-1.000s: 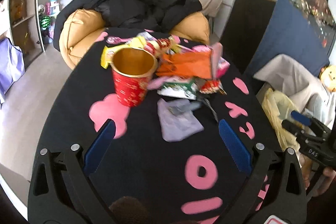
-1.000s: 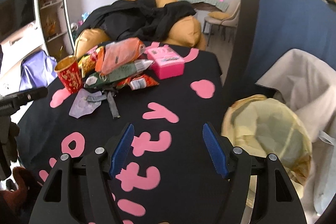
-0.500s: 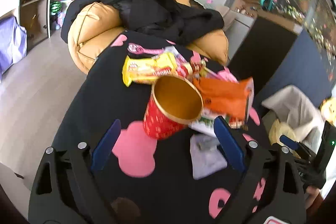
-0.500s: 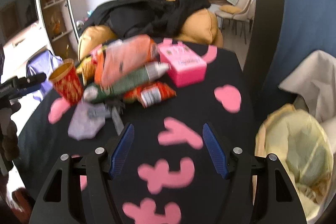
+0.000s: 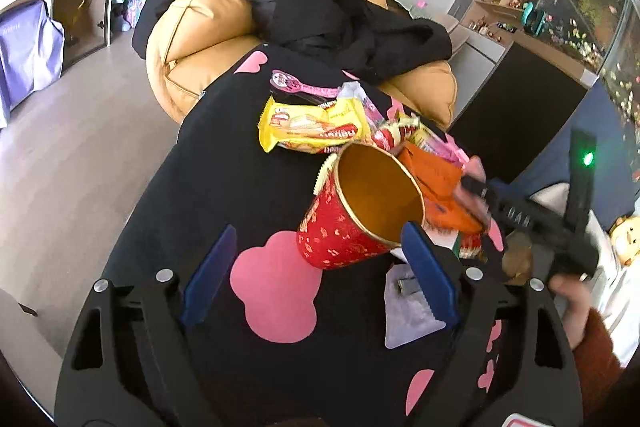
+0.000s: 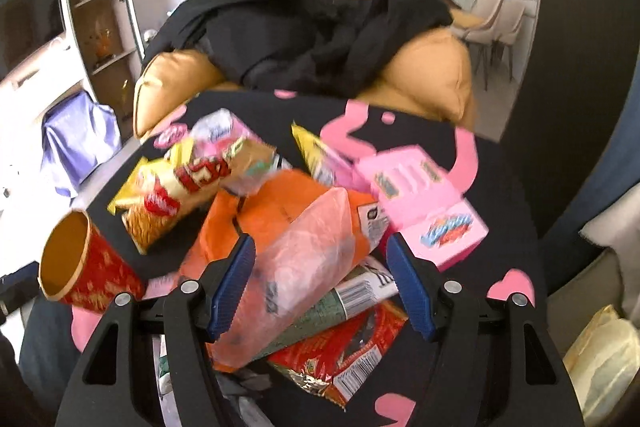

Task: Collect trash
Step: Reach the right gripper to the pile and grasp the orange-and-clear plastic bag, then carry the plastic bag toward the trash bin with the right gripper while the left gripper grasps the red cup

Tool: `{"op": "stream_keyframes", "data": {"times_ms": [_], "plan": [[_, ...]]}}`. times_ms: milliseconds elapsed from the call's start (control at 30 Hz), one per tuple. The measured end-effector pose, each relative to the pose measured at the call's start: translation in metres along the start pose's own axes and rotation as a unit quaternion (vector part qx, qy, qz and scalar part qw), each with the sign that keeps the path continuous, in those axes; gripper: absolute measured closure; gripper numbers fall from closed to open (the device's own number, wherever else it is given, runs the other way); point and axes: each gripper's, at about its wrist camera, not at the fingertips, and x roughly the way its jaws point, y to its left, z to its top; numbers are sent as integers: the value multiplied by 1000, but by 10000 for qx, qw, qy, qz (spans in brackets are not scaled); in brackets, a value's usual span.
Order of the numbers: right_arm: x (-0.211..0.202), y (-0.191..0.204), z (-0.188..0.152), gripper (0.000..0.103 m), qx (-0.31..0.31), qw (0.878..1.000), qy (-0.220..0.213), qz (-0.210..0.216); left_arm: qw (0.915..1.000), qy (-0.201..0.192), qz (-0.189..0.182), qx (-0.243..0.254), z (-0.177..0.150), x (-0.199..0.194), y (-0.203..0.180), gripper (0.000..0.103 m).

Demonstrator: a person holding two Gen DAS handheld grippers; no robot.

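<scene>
Left wrist view: the left claw (image 5: 320, 275) is seen wide apart with its jaws closing. The red paper cup (image 5: 352, 215), tilted with its gold mouth upward, lies between the blue pads (image 5: 210, 277); the right pad is just beside or touching the cup's rim, which of the two cannot be told, and the left pad stands clear of it, so nothing is gripped. Behind the cup a yellow snack wrapper (image 5: 312, 127) and an orange bag (image 5: 436, 183) are heaped on the black tabletop (image 5: 200, 171). A lilac scrap (image 5: 408, 315) lies under the right finger. At the right edge the right claw (image 5: 476, 189) is seen reaching into the heap, borne by a hand (image 5: 572, 303) in a reddish sleeve. Compared with a second ago, the cup is now much nearer and framed by the jaws, and the view has rolled. Bare tabletop is left open to the left of the cup, up to the table's edge.

Right wrist view: the right claw (image 6: 320, 283) is held released, its pads apart over a clear plastic bag (image 6: 304, 267) lying on the orange bag (image 6: 256, 223); no pressing is seen. A pink box (image 6: 428, 207) sits just right, a red wrapper (image 6: 344, 359) below. A second ago the heap was well ahead; it now fills the jaws. Open tabletop remains at the right.
</scene>
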Motion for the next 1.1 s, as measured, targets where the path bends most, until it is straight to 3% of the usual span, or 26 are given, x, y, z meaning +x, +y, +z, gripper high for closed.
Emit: {"op": "stream_keyframes", "data": {"times_ms": [33, 100, 167, 300, 500, 667, 767, 933, 1100], "plan": [[-1, -6, -6, 39, 38, 10000, 25, 66, 10000, -8, -9, -22, 1, 0, 1, 23], [-5, -16, -16, 57, 85, 9997, 70, 236, 10000, 0, 30, -53, 5, 3, 1, 23], [-12, -22, -23, 66, 106, 9993, 61, 339, 10000, 66, 51, 0, 9, 10, -3, 24], [-42, -31, -26, 74, -2, 9994, -209, 278, 9996, 159, 183, 129, 14, 21, -16, 32], [-76, -48, -14, 76, 127, 9980, -545, 286, 9986, 296, 445, -30, 19, 34, -14, 59], [-97, -50, -10, 77, -59, 9969, -718, 311, 9978, 421, 514, -7, 19, 40, -15, 89], [-105, -52, -7, 77, -145, 9963, -767, 346, 9978, 324, 568, 75, 19, 29, -21, 93], [-114, -57, -1, 77, -296, 9969, -691, 230, 9988, -10, 434, 232, 24, 2, -35, 94], [-139, -64, 0, 77, -310, 9955, -887, 106, 9989, -172, 264, 352, 30, -16, -49, 95]]}}
